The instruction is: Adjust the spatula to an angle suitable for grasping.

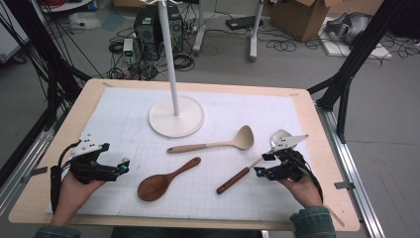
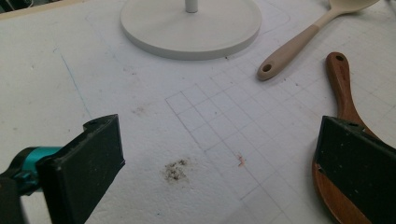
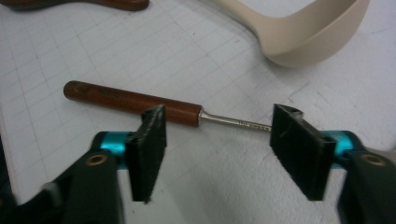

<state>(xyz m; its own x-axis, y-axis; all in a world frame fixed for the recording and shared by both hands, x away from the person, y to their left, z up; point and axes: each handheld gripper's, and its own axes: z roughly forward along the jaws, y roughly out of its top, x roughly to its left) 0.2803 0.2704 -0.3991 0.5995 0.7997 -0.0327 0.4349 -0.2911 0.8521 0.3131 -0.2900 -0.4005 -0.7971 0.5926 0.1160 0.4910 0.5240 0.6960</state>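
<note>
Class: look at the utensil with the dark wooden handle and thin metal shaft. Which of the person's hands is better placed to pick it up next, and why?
The right. The right gripper already straddles the metal-shafted utensil, jaws apart and not yet pressing on it. The left gripper sits open across the table, nearer the brown wooden spoon.

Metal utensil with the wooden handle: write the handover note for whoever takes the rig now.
Right hand-held gripper: jaws apart, straddling the metal utensil near where its wooden handle meets the shaft; pads not pressing yet.
Left hand-held gripper: open, nothing between the jaws, beside the dark wooden spoon.
The beige ladle lies near the white stand.
Done: right hand-held gripper lined up.
Left: probably close on the utensil and lift; all three utensils lie flat on the white mat.
</note>
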